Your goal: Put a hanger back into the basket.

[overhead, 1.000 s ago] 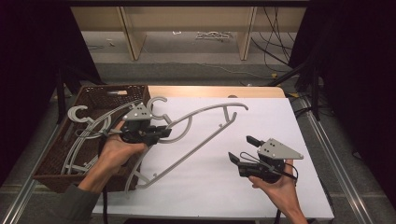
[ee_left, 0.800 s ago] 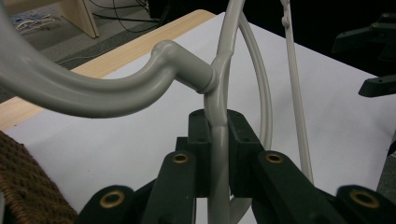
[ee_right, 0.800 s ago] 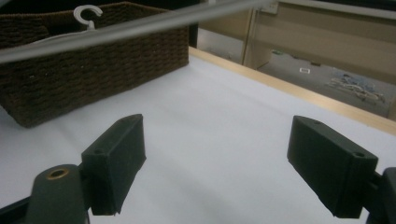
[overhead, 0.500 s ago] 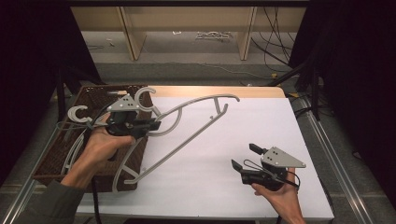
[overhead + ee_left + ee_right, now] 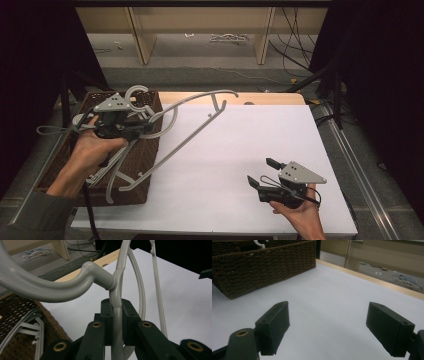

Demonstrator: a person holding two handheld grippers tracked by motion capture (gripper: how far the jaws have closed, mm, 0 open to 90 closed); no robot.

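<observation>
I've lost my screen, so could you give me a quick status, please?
Left gripper shut on grey hanger, over the wicker basket. Right gripper open, empty. Nothing in the way.

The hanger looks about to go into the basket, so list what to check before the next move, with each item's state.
1. Left gripper shut on the grey hanger, near its neck: ok.
2. Hanger lifted off the white table: ok.
3. Wicker basket under the hanger's lower end: ok.
4. Room among the hangers already in the basket: cannot tell.
5. Right gripper open, holding nothing, apart from the hanger: ok.
</observation>
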